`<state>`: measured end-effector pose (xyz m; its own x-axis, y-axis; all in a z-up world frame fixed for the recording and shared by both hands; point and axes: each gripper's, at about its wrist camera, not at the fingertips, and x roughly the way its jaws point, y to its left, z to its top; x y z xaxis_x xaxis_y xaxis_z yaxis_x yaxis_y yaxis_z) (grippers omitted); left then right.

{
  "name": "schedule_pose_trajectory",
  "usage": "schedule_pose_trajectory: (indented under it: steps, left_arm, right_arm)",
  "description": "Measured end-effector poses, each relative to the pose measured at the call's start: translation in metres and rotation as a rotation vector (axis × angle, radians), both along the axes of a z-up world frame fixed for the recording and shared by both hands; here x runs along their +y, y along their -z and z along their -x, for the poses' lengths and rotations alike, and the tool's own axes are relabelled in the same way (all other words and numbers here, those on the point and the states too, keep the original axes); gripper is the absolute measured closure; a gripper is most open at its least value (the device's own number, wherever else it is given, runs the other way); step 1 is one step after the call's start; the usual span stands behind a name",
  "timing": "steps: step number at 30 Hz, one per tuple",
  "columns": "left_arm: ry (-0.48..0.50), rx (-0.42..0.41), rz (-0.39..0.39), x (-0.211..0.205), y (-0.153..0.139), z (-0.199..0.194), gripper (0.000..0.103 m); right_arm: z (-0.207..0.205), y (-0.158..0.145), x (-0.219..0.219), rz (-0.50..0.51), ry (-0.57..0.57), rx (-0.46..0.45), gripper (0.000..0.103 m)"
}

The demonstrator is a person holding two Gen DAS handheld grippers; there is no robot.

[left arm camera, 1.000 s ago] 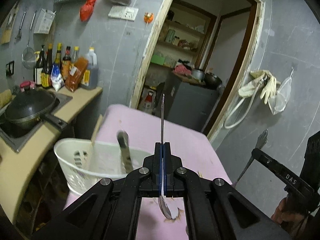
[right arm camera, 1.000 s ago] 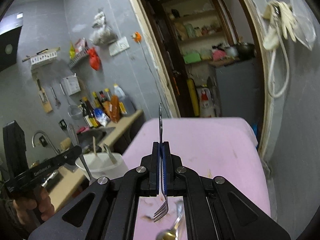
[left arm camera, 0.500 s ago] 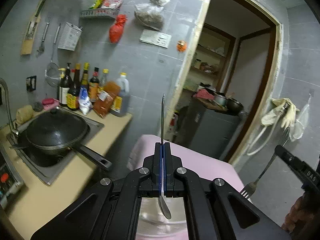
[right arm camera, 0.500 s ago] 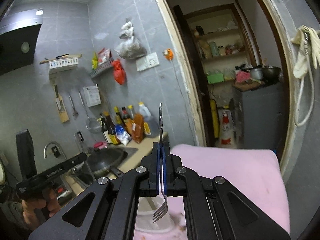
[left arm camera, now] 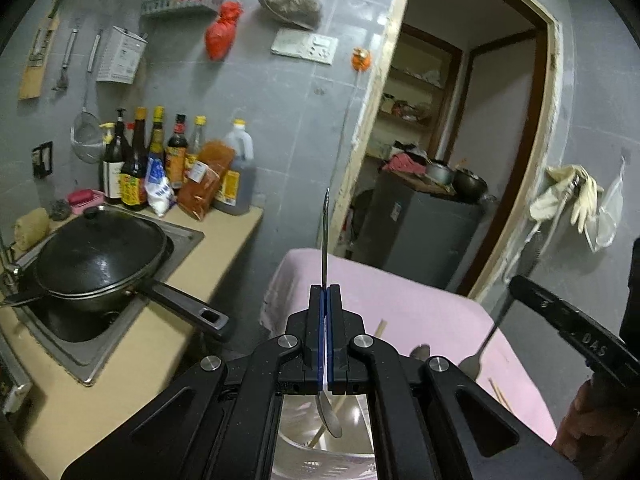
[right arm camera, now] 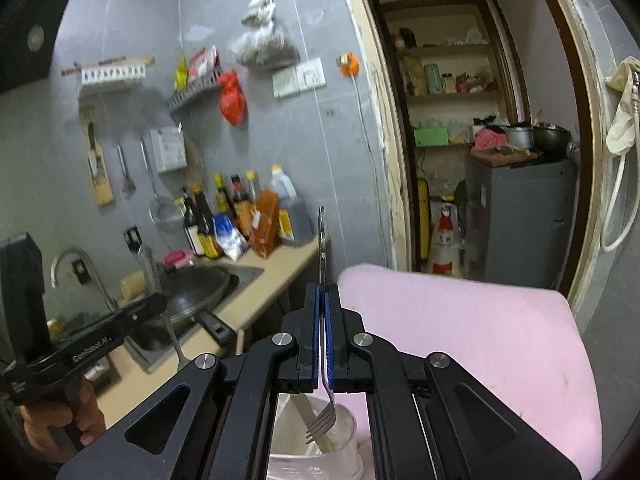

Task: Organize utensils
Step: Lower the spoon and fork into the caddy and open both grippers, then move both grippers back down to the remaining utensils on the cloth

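Pink table point(left arm camera: 420, 308) beside wok point(left arm camera: 96, 256), bottles point(left arm camera: 160, 160)

I moved both grippers over from the pink table point(right arm camera: 472, 328) toward the counter at 9 o'clock; the white basket point(right arm camera: 320, 440) now sits right under them.

The table point(right arm camera: 480, 332) is covered in plain pale pink. The spoon point(left arm camera: 329, 416) and the fork point(right arm camera: 322, 420) are silvery metal, each between blue pads set in black gripper arms. The basket point(right arm camera: 316, 460) is white. The wall tiles point(left arm camera: 280, 120) are grey, the counter point(left arm camera: 132, 360) tan, the wok point(left arm camera: 100, 252) black. A bag point(left arm camera: 222, 32) on the wall is bright red, the gloves point(left arm camera: 568, 196) cream.
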<state>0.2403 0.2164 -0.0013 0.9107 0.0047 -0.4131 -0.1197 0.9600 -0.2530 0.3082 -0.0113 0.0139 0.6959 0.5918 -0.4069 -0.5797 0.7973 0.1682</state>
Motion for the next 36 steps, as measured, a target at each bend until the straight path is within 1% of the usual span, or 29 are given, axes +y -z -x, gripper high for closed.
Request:
schedule_pose_trajectory:
  steps: [7, 12, 14, 15, 16, 18, 19, 20, 21, 22, 23, 24, 25, 26, 27, 28, 29, 31, 33, 36]
  left_arm:
    - [0.046, 0.048, -0.016, -0.01, 0.027, -0.008, 0.103]
    - [0.063, 0.082, -0.001, -0.011, 0.035, -0.006, 0.103]
    - [0.079, 0.095, 0.02, -0.01, 0.036, -0.005, 0.103]
    - [0.089, 0.102, 0.03, -0.01, 0.035, -0.005, 0.103]
    - [0.094, 0.109, 0.034, -0.01, 0.035, -0.004, 0.102]
    - [0.099, 0.113, 0.039, -0.011, 0.032, -0.002, 0.088]
    - [0.104, 0.104, 0.05, -0.01, 0.029, 0.001, 0.075]
    - [0.102, 0.094, 0.059, -0.011, 0.027, 0.003, 0.066]
    - [0.096, 0.078, 0.07, -0.011, 0.023, 0.006, 0.063]
    - [0.093, 0.07, 0.08, -0.012, 0.02, 0.007, 0.059]
    - [0.092, 0.071, 0.084, -0.013, 0.016, 0.008, 0.055]
    - [0.087, 0.071, 0.083, -0.016, 0.012, 0.009, 0.052]
    - [0.08, 0.066, 0.081, -0.018, 0.008, 0.01, 0.045]
    - [0.073, 0.055, 0.079, -0.021, 0.003, 0.012, 0.037]
    - [0.063, 0.039, 0.075, -0.025, -0.001, 0.014, 0.032]
    - [0.05, 0.019, 0.066, -0.029, -0.006, 0.017, 0.022]
    - [0.038, 0.004, 0.058, -0.032, -0.01, 0.019, 0.014]
    - [0.0, -0.047, 0.03, -0.042, -0.02, 0.026, 0.007]
    - [-0.022, -0.082, -0.004, -0.053, -0.029, 0.03, 0.007]
    - [-0.015, -0.104, -0.04, -0.067, -0.036, 0.032, 0.007]
  right_arm:
    - [0.0, 0.023, 0.005, 0.04, 0.02, 0.049, 0.102]
    - [0.0, 0.026, 0.006, 0.047, 0.022, 0.064, 0.101]
    - [0.001, 0.026, 0.006, 0.049, 0.023, 0.076, 0.099]
    - [0.002, 0.026, 0.004, 0.046, 0.027, 0.084, 0.095]
    - [0.003, 0.025, 0.001, 0.034, 0.03, 0.088, 0.087]
    - [0.007, 0.021, -0.006, 0.006, 0.035, 0.085, 0.074]
    - [0.009, 0.018, -0.011, -0.004, 0.042, 0.08, 0.065]
    - [0.011, 0.016, -0.015, -0.012, 0.05, 0.077, 0.06]
    - [0.013, 0.012, -0.02, -0.024, 0.058, 0.072, 0.05]
    - [0.014, 0.009, -0.024, -0.033, 0.064, 0.069, 0.045]
    - [0.016, 0.006, -0.029, -0.042, 0.074, 0.065, 0.043]
    - [0.017, 0.003, -0.034, -0.047, 0.085, 0.062, 0.036]
    - [0.019, -0.002, -0.042, -0.06, 0.101, 0.05, 0.025]
    - [0.021, -0.005, -0.047, -0.07, 0.111, 0.04, 0.02]
    - [0.024, -0.01, -0.056, -0.088, 0.129, 0.019, 0.01]
    - [0.027, -0.015, -0.064, -0.101, 0.145, 0.0, 0.0]
    - [0.029, -0.019, -0.07, -0.108, 0.159, -0.015, 0.0]
    - [0.035, -0.027, -0.085, -0.113, 0.193, -0.051, 0.0]
    - [0.038, -0.032, -0.098, -0.103, 0.223, -0.068, 0.0]
    - [0.045, -0.036, -0.117, -0.098, 0.248, -0.089, 0.0]
